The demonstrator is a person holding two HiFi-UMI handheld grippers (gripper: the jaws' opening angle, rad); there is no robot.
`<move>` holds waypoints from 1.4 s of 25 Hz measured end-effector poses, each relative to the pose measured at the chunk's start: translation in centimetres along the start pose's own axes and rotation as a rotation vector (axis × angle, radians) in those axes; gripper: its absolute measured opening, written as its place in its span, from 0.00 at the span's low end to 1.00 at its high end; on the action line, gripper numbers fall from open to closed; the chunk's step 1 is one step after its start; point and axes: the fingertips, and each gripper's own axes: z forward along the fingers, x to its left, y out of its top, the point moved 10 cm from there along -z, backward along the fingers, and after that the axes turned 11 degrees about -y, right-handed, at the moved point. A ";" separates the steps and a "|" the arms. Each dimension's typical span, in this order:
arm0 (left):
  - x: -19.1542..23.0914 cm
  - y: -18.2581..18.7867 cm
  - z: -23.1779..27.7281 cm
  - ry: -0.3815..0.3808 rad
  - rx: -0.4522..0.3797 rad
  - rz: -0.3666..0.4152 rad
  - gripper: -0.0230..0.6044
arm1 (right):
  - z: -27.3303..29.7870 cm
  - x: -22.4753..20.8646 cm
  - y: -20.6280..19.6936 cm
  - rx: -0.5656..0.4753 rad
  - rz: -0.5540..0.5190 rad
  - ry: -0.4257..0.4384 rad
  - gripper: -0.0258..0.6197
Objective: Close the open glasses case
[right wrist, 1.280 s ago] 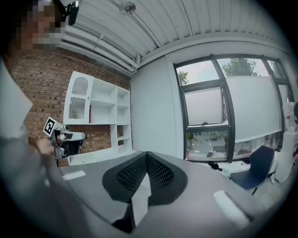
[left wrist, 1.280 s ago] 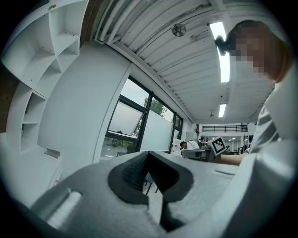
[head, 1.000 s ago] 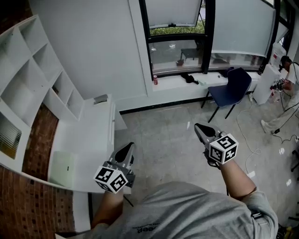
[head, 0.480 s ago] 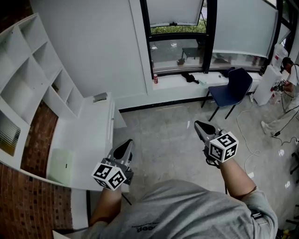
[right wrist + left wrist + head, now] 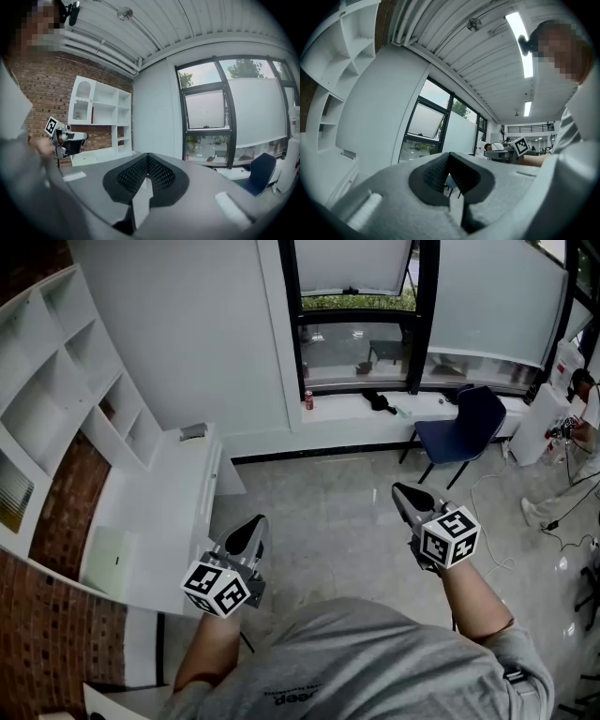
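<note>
Left claw (image 5: 249, 529) and right claw (image 5: 405, 495), both closed and empty, pointed ahead; the white surface (image 5: 173, 507) lay leftward, nearest the left claw, glasses case indiscernible.

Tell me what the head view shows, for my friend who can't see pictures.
Seen from above, a person dressed in grey holds the left gripper and the right gripper out over a grey floor, both shut and empty. A white desk and shelves stand at the left, a blue chair by the window ahead.
</note>
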 end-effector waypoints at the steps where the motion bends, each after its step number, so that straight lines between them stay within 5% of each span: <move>1: -0.3 -0.2 0.6 0.002 0.001 -0.004 0.03 | -0.1 -0.7 -0.2 0.001 0.000 0.004 0.05; 12: 5.4 -0.7 3.5 -0.009 0.030 -0.021 0.03 | 7.4 -1.5 -1.3 0.028 0.022 0.033 0.05; 26: 34.6 6.3 5.1 -0.132 0.038 -0.008 0.03 | 32.2 6.8 5.0 -0.038 0.016 -0.041 0.05; 35: 46.3 8.3 5.3 -0.127 0.026 -0.038 0.03 | 44.0 8.9 7.6 -0.025 0.009 -0.032 0.05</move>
